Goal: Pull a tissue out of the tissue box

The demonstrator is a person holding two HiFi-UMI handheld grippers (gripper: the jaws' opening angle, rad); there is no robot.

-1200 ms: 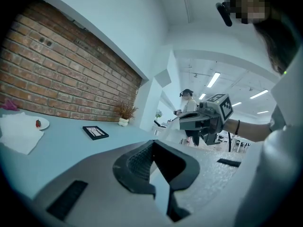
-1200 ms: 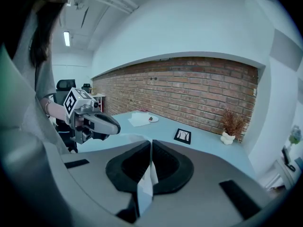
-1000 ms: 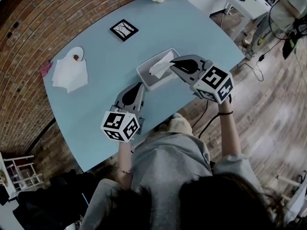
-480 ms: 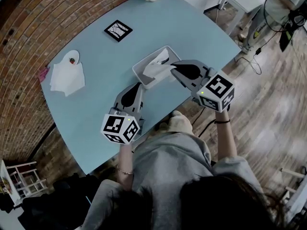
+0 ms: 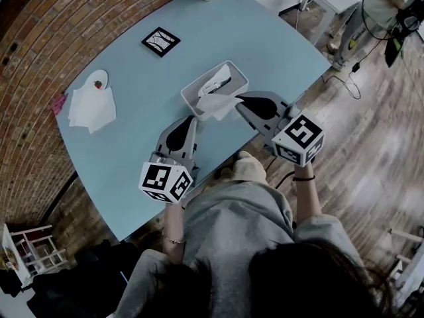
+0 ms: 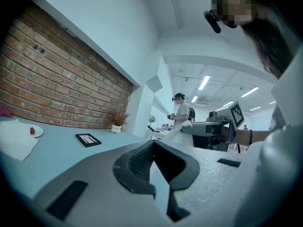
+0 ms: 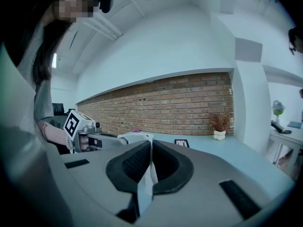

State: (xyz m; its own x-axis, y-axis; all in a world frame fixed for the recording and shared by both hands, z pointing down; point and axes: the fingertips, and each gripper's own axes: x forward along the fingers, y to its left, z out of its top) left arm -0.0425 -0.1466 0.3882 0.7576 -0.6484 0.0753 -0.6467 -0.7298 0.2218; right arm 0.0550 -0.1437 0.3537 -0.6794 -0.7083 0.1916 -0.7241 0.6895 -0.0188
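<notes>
– Between the right gripper's shut jaws: tissue, clamped, its tail just ahead at the tissue box. Mid-pull, probably.
– Next: draw clear, gently. Left gripper: jaws together, empty, tips beside the box.

In the head view, the grey left gripper is pointed toward one o'clock, jaws pressed together. The grey right gripper is aimed toward ten o'clock, jaws clamped on a white tissue.

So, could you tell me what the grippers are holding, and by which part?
The right gripper pinches the tissue by one end; the left gripper is shut on nothing.
</notes>
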